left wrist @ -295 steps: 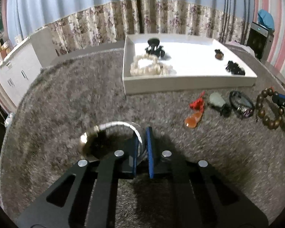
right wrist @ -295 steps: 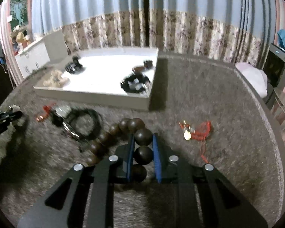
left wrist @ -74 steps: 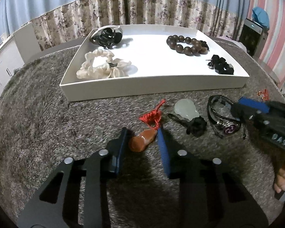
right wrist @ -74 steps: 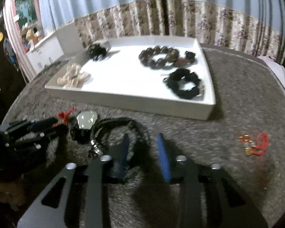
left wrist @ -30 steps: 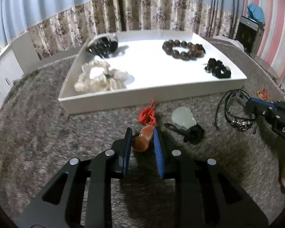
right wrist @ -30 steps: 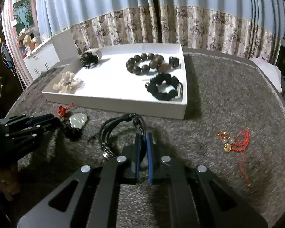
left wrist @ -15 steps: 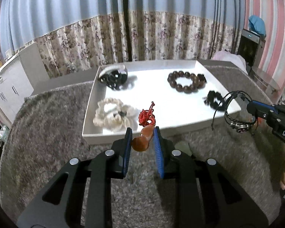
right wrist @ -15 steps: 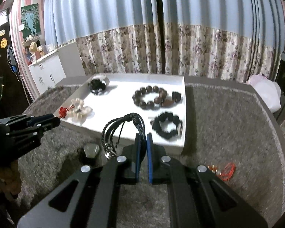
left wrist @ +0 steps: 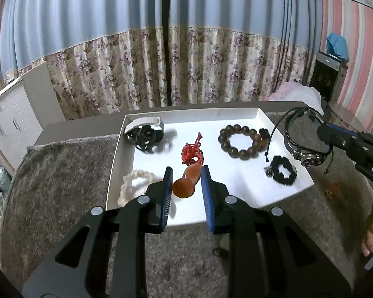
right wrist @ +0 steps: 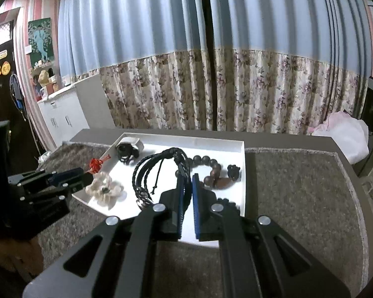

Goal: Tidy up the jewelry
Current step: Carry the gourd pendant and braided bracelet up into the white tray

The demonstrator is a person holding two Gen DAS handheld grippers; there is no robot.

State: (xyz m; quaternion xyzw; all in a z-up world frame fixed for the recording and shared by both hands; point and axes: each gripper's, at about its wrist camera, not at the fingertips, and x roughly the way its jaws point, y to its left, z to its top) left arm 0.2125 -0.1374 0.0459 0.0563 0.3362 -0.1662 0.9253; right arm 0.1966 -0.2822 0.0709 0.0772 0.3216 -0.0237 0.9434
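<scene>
Here, left wrist view: your left gripper (left wrist: 186,186) clamps the pendant (left wrist: 185,186) above the tray (left wrist: 303,173) — smooth, hard, likely slippery; hold the bulb, not the cord. Right wrist view: your right gripper (right wrist: 187,188) pinches the limp, light bracelet (right wrist: 159,171) over the tray.

Dim, bluish indoor light; the shallow white rectangular tray (left wrist: 283,134) glares brightly, soft shadows beneath items; fisheye bending and dark vignetted corners.

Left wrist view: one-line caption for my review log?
Left tool holds an orange pendant over the white tray; right tool carries a black cord bracelet.
</scene>
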